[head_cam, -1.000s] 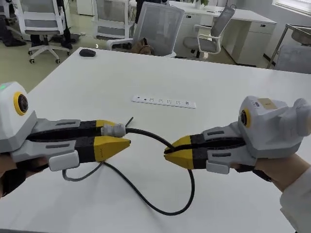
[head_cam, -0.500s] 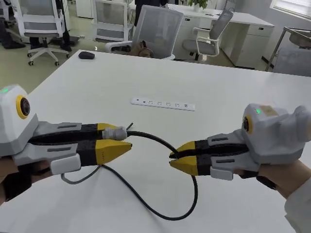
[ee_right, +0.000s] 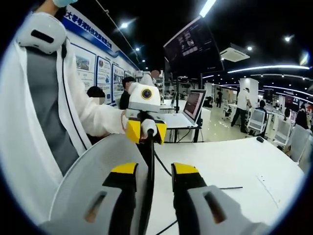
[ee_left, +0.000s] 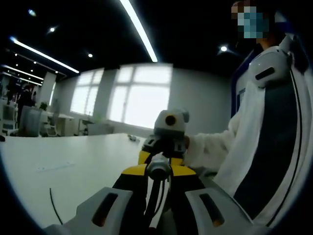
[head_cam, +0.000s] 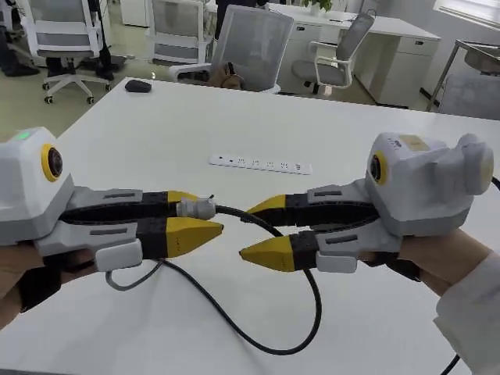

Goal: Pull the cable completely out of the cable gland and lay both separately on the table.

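Barely started: left gripper (head_cam: 205, 216) clamped the grey plastic cable gland (head_cam: 195, 208), black round cable (head_cam: 309, 291) not yet out; right gripper (head_cam: 247, 232), at its 3 o'clock, gaped astride the cable above the white table (head_cam: 351, 133).

White table (head_cam: 351, 141) — power strip (head_cam: 260, 165), mouse (head_cam: 138, 86), cable loop (head_cam: 319, 308) on it.

The left tool (head_cam: 206, 213) points right, roughly level, its jaws clamped on the cable gland (head_cam: 195, 208). The right tool (head_cam: 247, 232) points left towards it, tips near, jaws spread apart. The left hand (head_cam: 19, 269) and right hand (head_cam: 428, 254) grip the rear housings. A white sleeve (head_cam: 469, 312) covers the right forearm.
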`<action>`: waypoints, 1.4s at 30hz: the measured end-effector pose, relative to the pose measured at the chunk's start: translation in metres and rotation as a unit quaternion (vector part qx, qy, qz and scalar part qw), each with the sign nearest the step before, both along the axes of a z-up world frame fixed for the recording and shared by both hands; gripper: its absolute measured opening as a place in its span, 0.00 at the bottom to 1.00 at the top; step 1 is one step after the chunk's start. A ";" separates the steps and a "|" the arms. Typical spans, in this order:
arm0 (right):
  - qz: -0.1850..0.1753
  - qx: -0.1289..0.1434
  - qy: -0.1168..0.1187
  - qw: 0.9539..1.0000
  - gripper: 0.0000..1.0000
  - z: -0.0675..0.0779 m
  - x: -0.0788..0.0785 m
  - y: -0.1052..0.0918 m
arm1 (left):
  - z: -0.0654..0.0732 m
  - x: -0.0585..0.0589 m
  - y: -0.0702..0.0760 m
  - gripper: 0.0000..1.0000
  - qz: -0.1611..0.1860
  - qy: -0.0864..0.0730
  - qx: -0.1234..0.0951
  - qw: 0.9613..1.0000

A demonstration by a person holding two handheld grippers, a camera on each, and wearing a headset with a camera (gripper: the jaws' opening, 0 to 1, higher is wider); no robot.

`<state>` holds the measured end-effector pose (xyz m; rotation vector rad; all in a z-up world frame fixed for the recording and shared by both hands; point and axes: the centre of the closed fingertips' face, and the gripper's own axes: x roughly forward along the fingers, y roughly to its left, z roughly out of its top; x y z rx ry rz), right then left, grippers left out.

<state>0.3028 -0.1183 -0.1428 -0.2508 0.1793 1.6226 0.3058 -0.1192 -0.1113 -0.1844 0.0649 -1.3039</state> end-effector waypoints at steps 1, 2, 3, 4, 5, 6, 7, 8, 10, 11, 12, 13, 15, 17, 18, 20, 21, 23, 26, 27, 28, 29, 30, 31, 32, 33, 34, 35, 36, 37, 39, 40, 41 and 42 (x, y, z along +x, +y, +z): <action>0.002 -0.003 -0.003 1.000 0.26 -0.001 0.000 0.002 | -0.001 -0.001 -0.002 0.18 -0.004 -0.001 0.004 1.000; 0.005 -0.005 -0.004 1.000 0.25 -0.003 -0.001 0.004 | -0.002 -0.002 -0.003 0.18 -0.005 -0.002 0.006 1.000; 0.007 -0.006 -0.004 1.000 0.24 -0.003 -0.001 0.005 | -0.002 -0.003 -0.004 0.18 -0.007 -0.003 0.009 1.000; 0.010 -0.007 -0.003 1.000 0.23 -0.004 -0.001 0.007 | -0.003 -0.004 -0.005 0.18 -0.009 -0.004 0.012 1.000; 0.011 -0.007 -0.002 1.000 0.22 -0.005 -0.002 0.008 | -0.004 -0.005 -0.005 0.18 -0.010 -0.004 0.013 1.000; 0.014 -0.011 -0.002 1.000 0.21 -0.007 -0.003 0.009 | -0.004 -0.005 -0.005 0.18 -0.010 -0.005 0.014 1.000; 0.017 -0.014 -0.003 1.000 0.18 -0.009 -0.005 0.009 | -0.004 -0.005 -0.005 0.18 -0.010 -0.005 0.014 1.000; 0.023 -0.016 -0.006 1.000 0.15 -0.010 -0.007 0.009 | -0.005 -0.005 -0.005 0.18 -0.009 -0.004 0.014 1.000; 0.031 -0.016 -0.009 0.999 0.06 -0.010 -0.010 0.009 | -0.005 -0.004 -0.004 0.18 -0.008 -0.003 0.013 1.000; 0.036 -0.012 -0.009 0.999 0.02 -0.010 -0.011 0.008 | -0.005 -0.004 -0.004 0.18 -0.007 -0.002 0.011 1.000; 0.034 -0.010 -0.005 0.999 0.01 -0.009 -0.011 0.008 | -0.005 -0.004 -0.003 0.18 -0.007 -0.002 0.011 1.000; 0.032 -0.009 -0.004 0.999 0.01 -0.009 -0.009 0.008 | -0.005 -0.004 -0.003 0.18 -0.007 -0.002 0.011 1.000; 0.031 -0.008 -0.004 0.999 0.01 -0.009 -0.007 0.008 | -0.005 -0.004 -0.003 0.18 -0.006 -0.002 0.011 1.000; 0.028 -0.009 -0.002 1.000 0.01 -0.010 -0.005 0.007 | -0.006 -0.003 -0.004 0.18 -0.006 -0.002 0.012 1.000; 0.028 -0.009 -0.002 1.000 0.01 -0.010 -0.005 0.007 | -0.006 -0.003 -0.004 0.18 -0.007 -0.002 0.012 1.000; 0.029 -0.009 -0.001 1.000 0.01 -0.010 -0.004 0.007 | -0.006 -0.003 -0.003 0.18 -0.007 -0.002 0.012 1.000; 0.029 -0.010 -0.002 1.000 0.01 -0.010 -0.004 0.007 | -0.006 -0.003 -0.003 0.18 -0.007 -0.002 0.013 1.000; 0.029 -0.009 -0.001 1.000 0.01 -0.011 -0.004 0.006 | -0.007 -0.003 -0.003 0.18 -0.007 -0.002 0.014 1.000; 0.028 -0.014 -0.003 1.000 0.01 -0.014 -0.003 0.005 | -0.008 -0.003 -0.002 0.18 -0.007 -0.001 0.017 1.000; 0.027 -0.015 -0.003 0.999 0.01 -0.016 -0.002 0.005 | -0.009 -0.003 -0.001 0.18 -0.006 -0.001 0.018 1.000; 0.026 -0.017 -0.004 1.000 0.01 -0.017 -0.002 0.003 | -0.010 -0.003 0.000 0.18 -0.005 0.000 0.020 1.000; 0.025 -0.017 -0.005 1.000 0.01 -0.018 -0.001 0.002 | -0.010 -0.002 0.001 0.18 -0.004 0.001 0.021 1.000; 0.022 -0.016 -0.007 1.000 0.01 -0.019 -0.001 0.000 | -0.011 -0.002 0.002 0.18 -0.002 0.002 0.022 1.000; 0.019 -0.016 -0.006 1.000 0.01 -0.019 0.000 -0.002 | -0.012 -0.002 0.003 0.18 -0.001 0.003 0.023 1.000; 0.015 -0.017 -0.006 1.000 0.01 -0.021 0.001 -0.004 | -0.013 -0.001 0.005 0.18 0.001 0.004 0.023 1.000; 0.013 -0.017 -0.005 1.000 0.01 -0.022 0.001 -0.006 | -0.014 -0.001 0.006 0.18 0.002 0.005 0.023 1.000; 0.010 -0.018 -0.003 1.000 0.01 -0.023 0.002 -0.008 | -0.014 -0.001 0.007 0.18 0.003 0.007 0.022 1.000; 0.006 -0.020 0.000 1.000 0.01 -0.025 0.002 -0.010 | -0.014 -0.001 0.008 0.18 0.004 0.008 0.021 1.000; 0.004 -0.021 0.001 1.000 0.01 -0.026 0.002 -0.012 | -0.015 -0.001 0.009 0.18 0.006 0.009 0.021 1.000; 0.001 -0.023 0.002 1.000 0.01 -0.028 0.003 -0.014 | -0.016 0.000 0.011 0.18 0.008 0.012 0.021 1.000; -0.005 -0.029 0.005 1.000 0.01 -0.033 0.004 -0.019 | -0.017 0.000 0.012 0.18 0.010 0.015 0.022 1.000; -0.006 -0.031 0.006 0.999 0.01 -0.034 0.004 -0.020 | -0.017 0.000 0.013 0.18 0.012 0.017 0.022 1.000; -0.009 -0.035 0.009 0.999 0.01 -0.038 0.005 -0.023 | -0.018 0.000 0.015 0.18 0.013 0.019 0.021 1.000; -0.012 -0.039 0.011 0.999 0.01 -0.041 0.006 -0.025 | -0.018 0.001 0.017 0.18 0.015 0.021 0.020 0.999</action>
